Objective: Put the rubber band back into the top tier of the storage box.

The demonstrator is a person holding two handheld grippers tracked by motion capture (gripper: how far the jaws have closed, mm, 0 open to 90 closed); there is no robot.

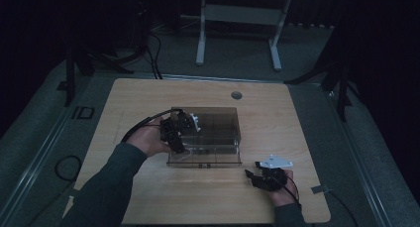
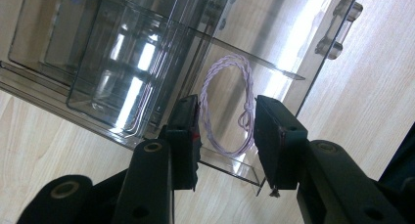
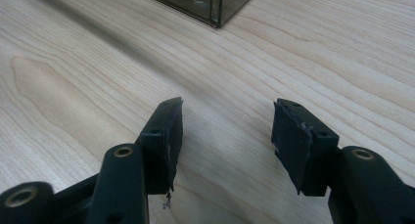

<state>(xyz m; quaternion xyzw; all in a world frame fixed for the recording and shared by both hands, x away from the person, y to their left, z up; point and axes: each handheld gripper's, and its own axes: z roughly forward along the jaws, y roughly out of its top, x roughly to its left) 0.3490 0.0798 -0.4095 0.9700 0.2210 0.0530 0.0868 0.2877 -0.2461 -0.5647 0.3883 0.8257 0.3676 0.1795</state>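
One pink twisted cord loop (image 2: 227,104) lies inside the clear organizer box (image 1: 213,133). Left hand-held gripper (image 2: 226,136) hovers over it, jaws apart, nothing pinched. Right hand-held gripper (image 1: 253,177) sits near the box's front corner, jaws apart too.

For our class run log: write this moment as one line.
left tool: open over pink cord loop in clear organizer | right tool: open, empty, above table

a thin pale pink braided cord (image 2: 226,104), tied into a knotted loop, lies flat on the floor of an end compartment of the smoky clear plastic organizer box (image 1: 218,119).
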